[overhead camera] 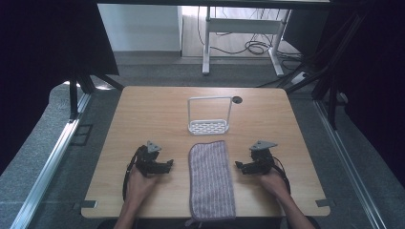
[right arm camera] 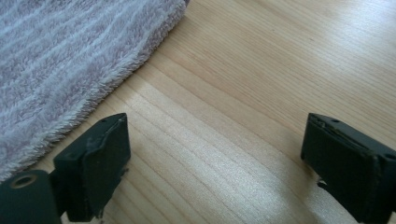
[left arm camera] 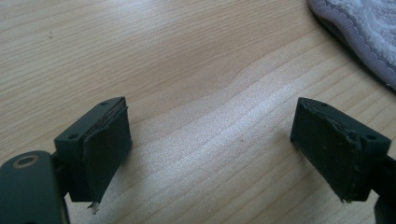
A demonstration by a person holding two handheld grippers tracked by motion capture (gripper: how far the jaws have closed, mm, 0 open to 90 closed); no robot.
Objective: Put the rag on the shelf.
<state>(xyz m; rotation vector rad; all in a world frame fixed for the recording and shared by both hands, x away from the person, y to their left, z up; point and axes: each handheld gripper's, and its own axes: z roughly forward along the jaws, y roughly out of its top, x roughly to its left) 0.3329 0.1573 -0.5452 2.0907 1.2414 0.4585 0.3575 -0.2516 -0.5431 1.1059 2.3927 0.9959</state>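
Pale wood grain runs across the table (overhead camera: 143,109), and a striped grey-purple towel (overhead camera: 210,179) lies flat on it, lengthwise, reaching from near the middle of the tabletop to the near edge, where its near end hangs slightly over. Beyond the far end of the towel, just apart from it, stands a small white rack (overhead camera: 208,116) with a perforated base and a tall wire frame rising upright from it. A dark round hole (overhead camera: 237,99) sits in the tabletop just to the right of the rack's top.

On the left of the towel, the left gripper (overhead camera: 169,164) rests low over the wood in the person's left hand (overhead camera: 139,183), pointing toward the towel's long edge but not touching it. In the left gripper view its jaws stand spread wide with bare wood between them, and the hemmed corner of the towel (left arm camera: 359,32) lies off to the upper right, clear of both jaws.

On the other side, the right gripper (overhead camera: 237,165) mirrors it, held in the right hand (overhead camera: 273,181) and aimed at the opposite long edge. In the right gripper view its jaws are likewise spread wide over bare wood, holding nothing, with the fluffy edge of the towel (right arm camera: 70,60) just beside the left-hand jaw, though I cannot tell whether they touch.
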